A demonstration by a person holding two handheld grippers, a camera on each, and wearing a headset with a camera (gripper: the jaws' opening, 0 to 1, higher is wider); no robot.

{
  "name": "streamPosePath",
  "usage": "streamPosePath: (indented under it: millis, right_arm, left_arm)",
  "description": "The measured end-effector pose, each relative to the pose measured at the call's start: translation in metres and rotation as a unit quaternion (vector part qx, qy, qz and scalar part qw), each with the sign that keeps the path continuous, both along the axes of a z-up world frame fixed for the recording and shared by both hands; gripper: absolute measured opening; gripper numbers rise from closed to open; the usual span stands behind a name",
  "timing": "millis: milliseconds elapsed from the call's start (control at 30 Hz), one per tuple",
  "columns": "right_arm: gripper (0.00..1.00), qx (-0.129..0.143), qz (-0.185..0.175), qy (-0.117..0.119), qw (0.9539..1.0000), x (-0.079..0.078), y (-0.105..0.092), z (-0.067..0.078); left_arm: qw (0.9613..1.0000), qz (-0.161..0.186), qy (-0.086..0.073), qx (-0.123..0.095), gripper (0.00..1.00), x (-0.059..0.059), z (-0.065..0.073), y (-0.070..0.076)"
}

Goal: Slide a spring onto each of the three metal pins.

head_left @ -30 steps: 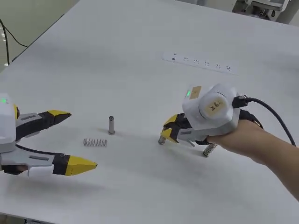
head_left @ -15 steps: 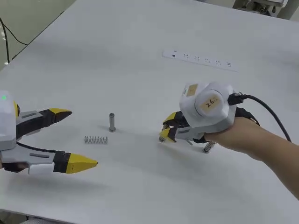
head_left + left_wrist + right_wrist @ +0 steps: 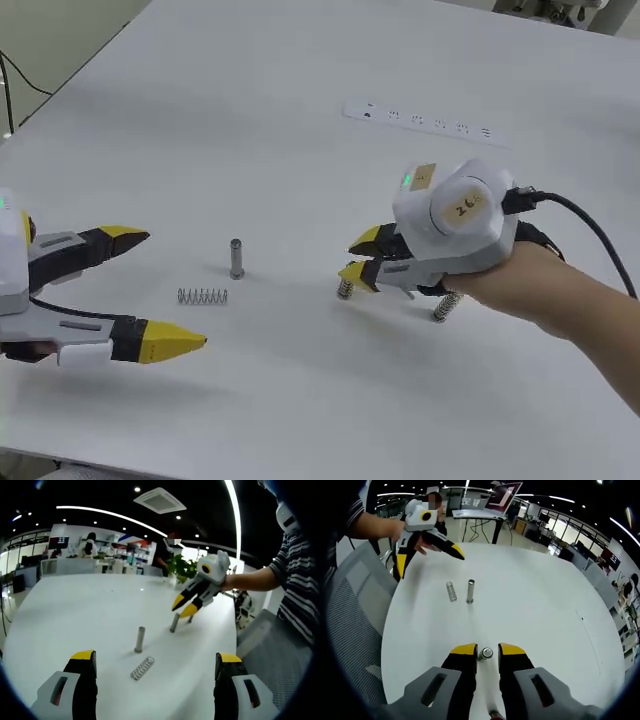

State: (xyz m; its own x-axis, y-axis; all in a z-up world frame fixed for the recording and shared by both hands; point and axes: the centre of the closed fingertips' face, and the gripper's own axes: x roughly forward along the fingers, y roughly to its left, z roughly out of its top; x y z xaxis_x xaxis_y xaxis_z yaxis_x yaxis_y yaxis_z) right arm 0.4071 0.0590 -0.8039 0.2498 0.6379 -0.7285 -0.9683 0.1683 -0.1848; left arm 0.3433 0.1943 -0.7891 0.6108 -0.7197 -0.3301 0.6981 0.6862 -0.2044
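A bare metal pin (image 3: 236,258) stands upright left of centre, with a loose spring (image 3: 203,296) lying flat just in front of it. Two more pins carry springs: one (image 3: 345,290) under the tips of my right gripper (image 3: 358,257), the other (image 3: 443,307) beneath the hand holding it. In the right gripper view the jaws are slightly parted, and that pin's top (image 3: 485,654) shows in the gap. My left gripper (image 3: 150,288) hovers wide open at the left, holding nothing. From it I see the loose spring (image 3: 142,667), the bare pin (image 3: 140,639) and the right gripper (image 3: 186,606).
A white power strip (image 3: 420,122) lies on the far side of the white table (image 3: 300,150). The right gripper's cable (image 3: 590,235) trails off to the right. In the right gripper view, the left gripper (image 3: 429,564) sits beyond the bare pin (image 3: 470,591) and loose spring (image 3: 451,591).
My right gripper has risen slightly off the sprung pin and its jaws have parted a little. The left gripper has hardly moved; the head camera shifted.
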Motion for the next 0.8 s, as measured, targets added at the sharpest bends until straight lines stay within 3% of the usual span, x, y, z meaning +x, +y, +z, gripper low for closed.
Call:
streamPosePath:
  millis: [467,800]
  right_arm:
    - [0.12,0.064,-0.025,0.008,0.9976,-0.008,-0.002,0.026]
    - [0.13,0.076,-0.026,0.021,0.9965,-0.024,-0.007,0.022]
  left_arm:
    - [1.0,0.002,-0.003,-0.002,0.96,0.003,0.003,-0.001]
    - [1.0,0.002,-0.003,-0.003,0.96,0.004,0.005,0.0]
